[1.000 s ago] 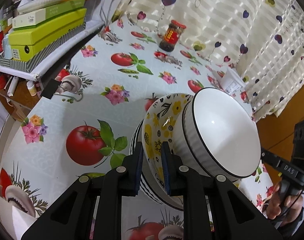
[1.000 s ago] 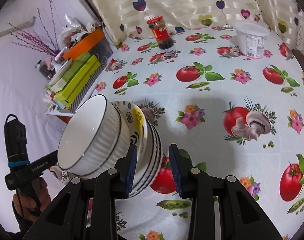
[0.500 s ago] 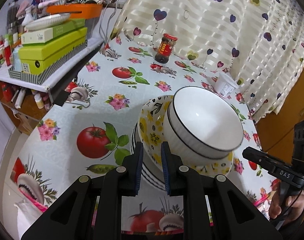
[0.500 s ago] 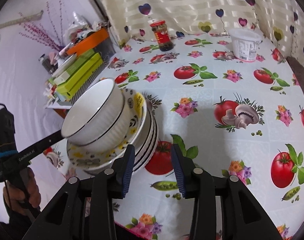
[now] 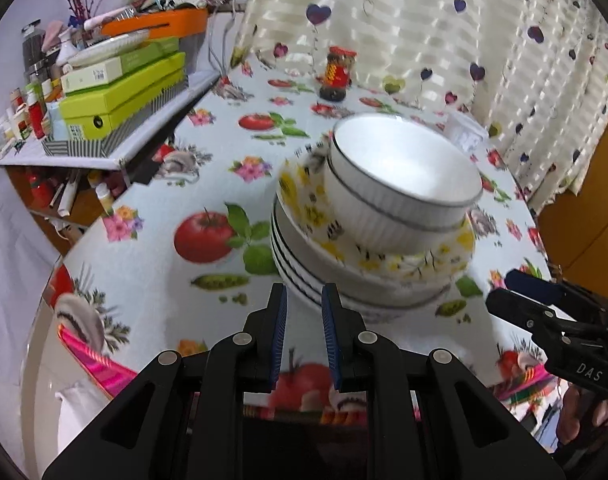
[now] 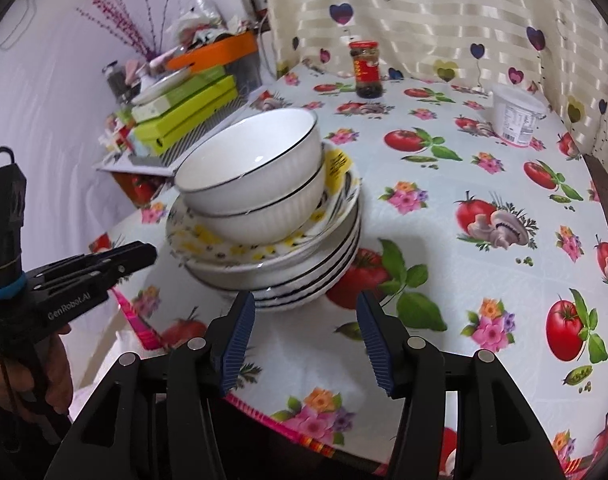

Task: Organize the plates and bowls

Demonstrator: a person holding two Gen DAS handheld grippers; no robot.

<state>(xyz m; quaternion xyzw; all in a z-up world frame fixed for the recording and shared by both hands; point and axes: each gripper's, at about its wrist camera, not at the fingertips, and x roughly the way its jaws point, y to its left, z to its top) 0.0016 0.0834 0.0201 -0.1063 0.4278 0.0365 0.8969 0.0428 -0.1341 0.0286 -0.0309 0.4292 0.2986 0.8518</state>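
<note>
Two nested white ribbed bowls (image 5: 399, 184) (image 6: 256, 176) sit in a yellow-flowered plate (image 5: 383, 256) (image 6: 264, 240) on top of a stack of white black-rimmed plates (image 5: 304, 276) (image 6: 304, 280) on the table. My left gripper (image 5: 302, 300) is just in front of the stack, jaws narrowly apart and empty; it also shows in the right wrist view (image 6: 136, 254). My right gripper (image 6: 305, 312) is open and empty, just short of the stack; it shows at the right in the left wrist view (image 5: 515, 292).
A chili sauce jar (image 6: 365, 69) stands at the back near the curtain. A white tub (image 6: 517, 118) is at the back right. A side shelf holds green boxes (image 5: 120, 96) and an orange box (image 5: 156, 26). The table's front edge (image 6: 264, 412) lies just under my grippers.
The tilted plate and bowls have settled flat on the stack. My left gripper let go of the flowered plate's rim and drew back. My right gripper opened wider and drew back.
</note>
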